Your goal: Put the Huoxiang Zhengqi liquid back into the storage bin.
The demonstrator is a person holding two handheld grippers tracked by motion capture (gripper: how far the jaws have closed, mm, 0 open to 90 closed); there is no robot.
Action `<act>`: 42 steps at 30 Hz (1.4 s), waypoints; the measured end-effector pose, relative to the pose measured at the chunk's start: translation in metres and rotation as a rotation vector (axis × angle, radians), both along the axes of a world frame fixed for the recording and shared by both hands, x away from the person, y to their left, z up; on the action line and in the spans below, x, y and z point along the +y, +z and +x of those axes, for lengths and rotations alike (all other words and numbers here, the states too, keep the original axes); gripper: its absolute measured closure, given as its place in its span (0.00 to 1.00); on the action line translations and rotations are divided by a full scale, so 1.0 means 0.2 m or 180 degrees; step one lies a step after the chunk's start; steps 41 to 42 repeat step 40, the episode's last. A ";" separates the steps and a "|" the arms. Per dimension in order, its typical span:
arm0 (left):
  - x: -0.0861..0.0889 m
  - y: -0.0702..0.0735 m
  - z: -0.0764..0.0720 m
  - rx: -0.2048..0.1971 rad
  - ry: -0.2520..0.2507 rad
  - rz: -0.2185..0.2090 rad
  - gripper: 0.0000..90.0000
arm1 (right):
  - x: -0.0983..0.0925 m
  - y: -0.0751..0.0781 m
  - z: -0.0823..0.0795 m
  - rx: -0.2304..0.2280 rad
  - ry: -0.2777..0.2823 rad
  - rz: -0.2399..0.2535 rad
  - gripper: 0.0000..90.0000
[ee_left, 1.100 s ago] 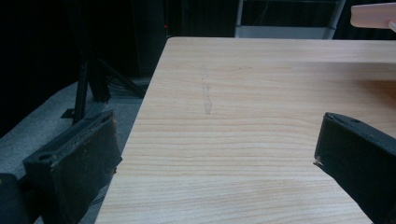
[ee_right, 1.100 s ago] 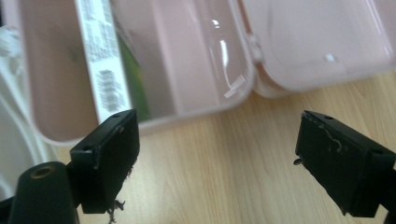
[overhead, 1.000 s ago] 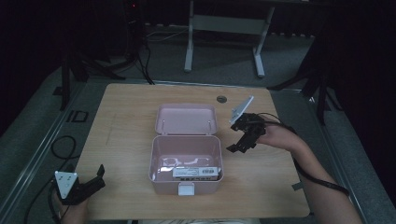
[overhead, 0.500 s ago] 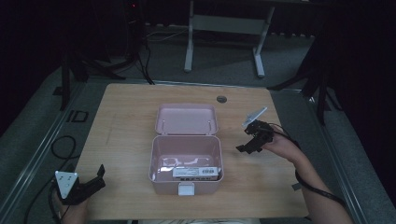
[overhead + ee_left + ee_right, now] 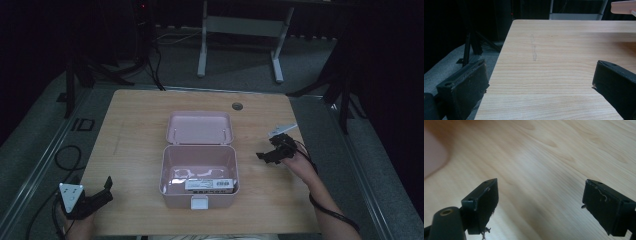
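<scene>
We've got the right gripper [image 5: 264, 156] w/ jaws apart beside the open pink plastic box [image 5: 199, 175] mid-table, left gripper [image 5: 100, 195] also apart at the near-left corner, so imo come at the raised lid [image 5: 200, 128] from behind and tip it fwd slowly.

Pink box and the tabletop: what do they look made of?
Pink box: likely moulded plastic, matte to satin; uniform pink, rounded corners, thin walls, a hinged lid lying open and a pale front latch.
Tabletop: light wood or wood-look laminate, smooth with a low sheen; long straight grain lines show in both gripper views. Which of the two cannot be told from its look.
</scene>
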State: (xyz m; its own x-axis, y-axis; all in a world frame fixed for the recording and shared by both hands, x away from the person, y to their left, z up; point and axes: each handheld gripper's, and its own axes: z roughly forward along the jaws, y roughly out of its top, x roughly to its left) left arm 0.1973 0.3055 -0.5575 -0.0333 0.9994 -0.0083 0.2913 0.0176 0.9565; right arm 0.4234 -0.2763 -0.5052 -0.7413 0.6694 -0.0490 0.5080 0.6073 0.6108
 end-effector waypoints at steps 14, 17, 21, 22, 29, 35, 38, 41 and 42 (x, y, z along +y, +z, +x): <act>0.00 0.00 0.00 0.0003 -0.0003 0.0003 0.00 | -0.15 -0.12 -0.02 -0.0435 -0.1031 0.0265 0.14; 0.00 0.00 0.00 0.0003 -0.0002 0.0005 0.00 | -0.17 -0.13 -0.02 -0.0458 -0.1157 0.0256 0.14; 0.00 0.00 0.00 0.0005 -0.0001 0.0004 0.00 | -0.20 -0.18 -0.04 -0.0496 -0.1343 0.0272 0.13; 0.00 0.00 0.00 0.0007 0.0000 0.0005 0.00 | -0.20 -0.18 -0.04 -0.0496 -0.1343 0.0272 0.13; 0.00 0.00 0.00 0.0009 0.0000 0.0004 0.00 | -0.24 -0.19 -0.07 -0.0733 -0.1765 0.0287 0.12; 0.00 0.00 0.00 0.0008 0.0002 0.0008 0.00 | -0.27 -0.19 -0.08 -0.0757 -0.2007 0.0274 0.12; 0.00 0.00 0.00 0.0007 0.0000 0.0006 0.00 | -0.28 -0.19 -0.08 -0.0756 -0.2081 0.0262 0.12; 0.00 0.00 0.00 0.0011 0.0000 0.0010 0.00 | -0.28 -0.19 -0.08 -0.0761 -0.2094 0.0255 0.12; 0.00 0.00 0.00 0.0011 0.0000 0.0010 0.00 | -0.28 -0.19 -0.08 -0.0761 -0.2094 0.0255 0.12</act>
